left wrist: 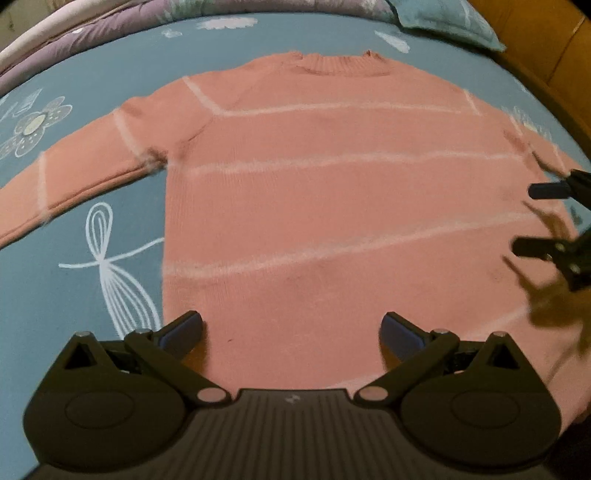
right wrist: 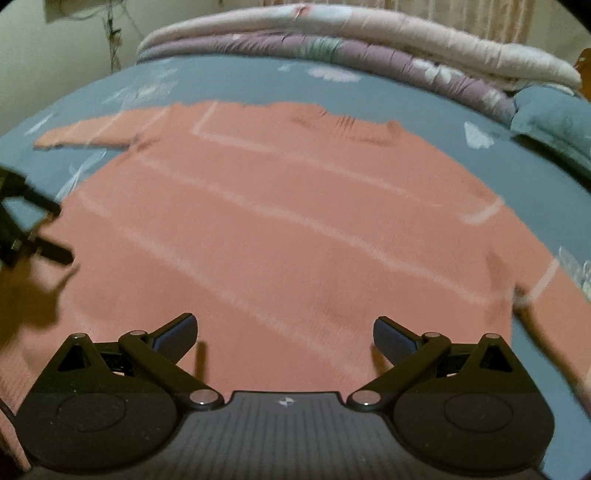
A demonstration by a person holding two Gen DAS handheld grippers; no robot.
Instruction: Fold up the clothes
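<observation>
A salmon-pink sweater (left wrist: 332, 192) with thin white stripes lies flat on the bed, collar at the far side and both sleeves spread out sideways. My left gripper (left wrist: 291, 330) hovers open over the lower hem area near the sweater's left side, nothing between its fingers. From the other side the sweater (right wrist: 295, 229) fills the right wrist view. My right gripper (right wrist: 284, 334) is open above the lower right part of its body. The right gripper (left wrist: 532, 221) also shows at the right edge of the left wrist view, and the left gripper (right wrist: 51, 230) at the left edge of the right wrist view.
The bed is covered by a blue-grey sheet (left wrist: 74, 295) with white flower and bow drawings. A folded purple and cream quilt (right wrist: 369, 48) lies along the far edge, beside a blue pillow (left wrist: 443, 22). A wooden bed frame (left wrist: 546, 44) borders the right side.
</observation>
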